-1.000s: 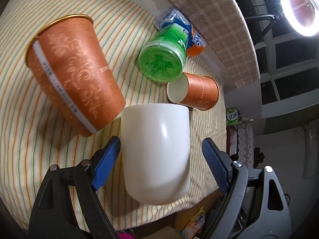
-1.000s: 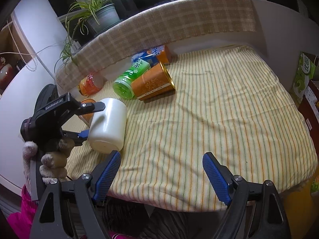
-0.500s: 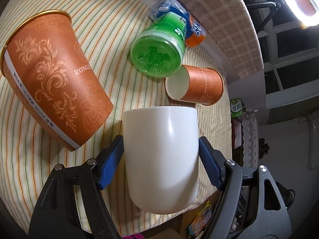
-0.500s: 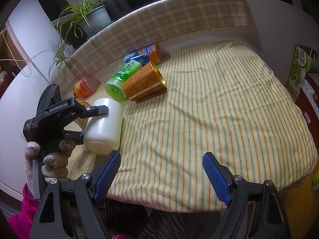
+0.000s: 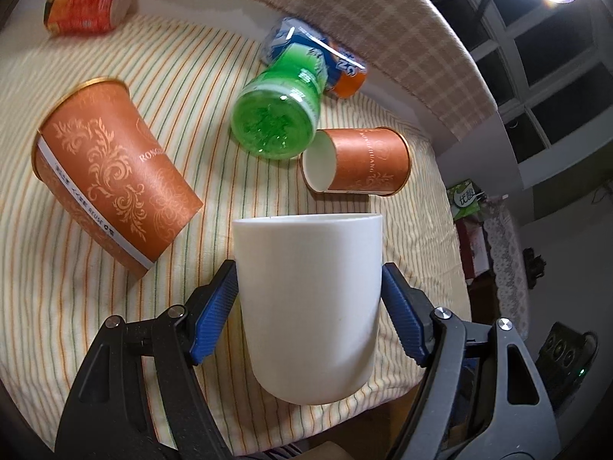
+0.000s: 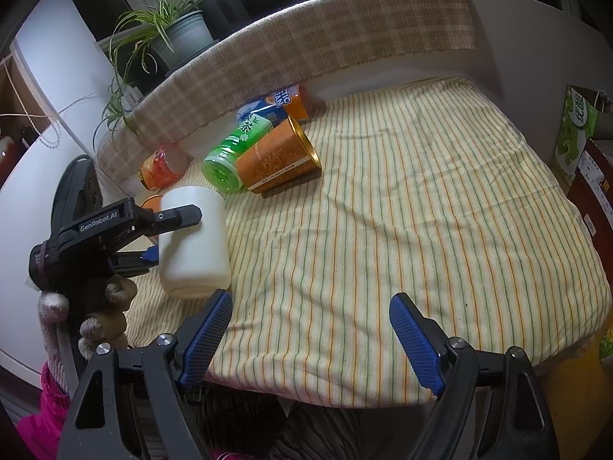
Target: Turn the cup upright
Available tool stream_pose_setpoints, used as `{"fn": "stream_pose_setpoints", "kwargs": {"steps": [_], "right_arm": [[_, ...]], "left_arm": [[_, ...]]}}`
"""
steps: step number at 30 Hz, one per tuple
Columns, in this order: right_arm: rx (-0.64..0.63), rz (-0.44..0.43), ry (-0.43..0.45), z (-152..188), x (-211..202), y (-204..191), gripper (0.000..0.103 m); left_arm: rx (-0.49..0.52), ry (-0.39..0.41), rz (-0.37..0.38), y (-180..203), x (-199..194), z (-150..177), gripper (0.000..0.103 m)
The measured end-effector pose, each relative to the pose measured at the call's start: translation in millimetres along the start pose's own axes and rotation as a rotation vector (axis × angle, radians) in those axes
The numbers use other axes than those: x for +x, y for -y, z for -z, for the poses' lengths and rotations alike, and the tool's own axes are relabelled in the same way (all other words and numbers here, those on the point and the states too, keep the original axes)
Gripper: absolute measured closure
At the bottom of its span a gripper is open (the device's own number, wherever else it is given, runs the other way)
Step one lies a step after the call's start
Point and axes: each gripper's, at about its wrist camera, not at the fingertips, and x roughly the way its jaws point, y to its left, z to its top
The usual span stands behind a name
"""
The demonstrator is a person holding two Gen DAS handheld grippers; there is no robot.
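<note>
Left gripper (image 5: 309, 308) clenched on the plain white cylindrical cup (image 5: 308, 299); right gripper (image 6: 310, 335) released, holding nothing.

Blue ribbed pads (image 5: 214, 308) press opposite sides of the cup wall at mid-height, lower centre of the left wrist view; cup sits at left centre of the right wrist view, at or just over the striped yellow cloth (image 6: 402, 211). Which end is the mouth: cannot tell. Judged: rigid, smooth, glossy wall, likely slippery and breakable if ceramic; a mid-wall hold suits rotation. Large orange patterned paper cup (image 5: 111, 172) lies near, upper left.
</note>
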Motion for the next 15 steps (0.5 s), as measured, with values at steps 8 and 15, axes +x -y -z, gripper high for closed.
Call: {"fn": "stream_pose_setpoints", "kwargs": {"steps": [8,15], "right_arm": [[0.003,0.002,0.005,1,0,-2,0.017],[0.011,0.002,-0.003,1,2,0,0.017]], "left_arm": [[0.085,0.07,-0.047,14,-12,3,0.027],[0.151,0.134,-0.114,22,-18,3,0.027]]}}
